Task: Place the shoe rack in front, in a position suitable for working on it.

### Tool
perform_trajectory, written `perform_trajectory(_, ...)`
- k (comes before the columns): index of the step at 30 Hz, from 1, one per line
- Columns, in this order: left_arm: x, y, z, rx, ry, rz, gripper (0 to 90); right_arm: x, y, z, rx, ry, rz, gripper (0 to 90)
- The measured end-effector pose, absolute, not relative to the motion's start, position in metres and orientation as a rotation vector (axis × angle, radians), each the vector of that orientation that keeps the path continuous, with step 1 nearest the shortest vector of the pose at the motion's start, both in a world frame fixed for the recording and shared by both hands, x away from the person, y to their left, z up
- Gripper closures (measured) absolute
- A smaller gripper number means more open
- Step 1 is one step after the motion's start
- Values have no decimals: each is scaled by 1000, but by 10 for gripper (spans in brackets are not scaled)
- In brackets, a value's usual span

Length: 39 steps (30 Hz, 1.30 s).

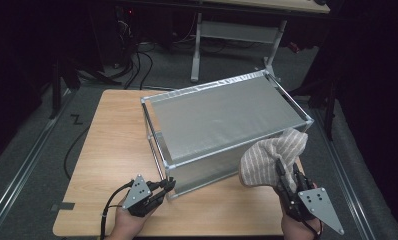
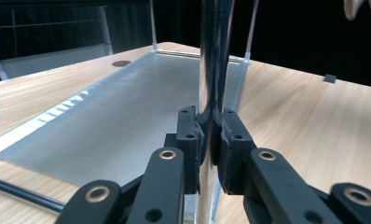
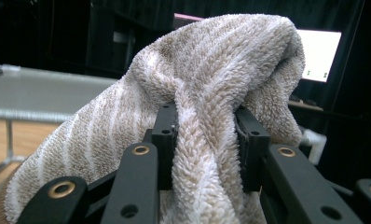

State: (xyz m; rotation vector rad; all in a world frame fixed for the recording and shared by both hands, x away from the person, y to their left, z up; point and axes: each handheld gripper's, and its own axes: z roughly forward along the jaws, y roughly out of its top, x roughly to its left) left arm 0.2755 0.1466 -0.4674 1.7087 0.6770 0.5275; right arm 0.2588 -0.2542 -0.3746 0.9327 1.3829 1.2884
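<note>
A metal-framed box (image 1: 227, 117) with grey panels stands on the wooden table (image 1: 112, 150). My left gripper (image 1: 168, 186) is at the box's near left corner, shut on the shiny upright corner post (image 2: 215, 56). In the left gripper view the pads (image 2: 192, 135) press on the post from both sides. A beige towel with white stripes (image 1: 269, 155) hangs bunched at the box's near right corner. My right gripper (image 1: 287, 176) is shut on it from below. In the right gripper view a thick fold of the towel (image 3: 221, 70) sits between the jaws and drapes over them.
The box takes up the table's middle and right; bare wood lies to its left and front. A white desk frame (image 1: 237, 35) and floor cables (image 1: 137, 65) lie beyond the table. A lit screen (image 3: 321, 56) glows behind the towel.
</note>
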Motion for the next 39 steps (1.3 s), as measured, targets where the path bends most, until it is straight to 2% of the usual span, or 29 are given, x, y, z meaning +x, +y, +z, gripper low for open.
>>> perform_trajectory(21, 228, 156, -467, 1729, 649, 512, 802, 290, -222, -349, 847, 1386, 1433, 653)
perform_trajectory(31, 218, 161, -468, 1717, 664, 522, 802, 307, -201, -344, 815, 1413, 1491, 645)
perform_trajectory(39, 214, 162, -468, 1712, 668, 529, 802, 306, -187, -335, 783, 1422, 1566, 643)
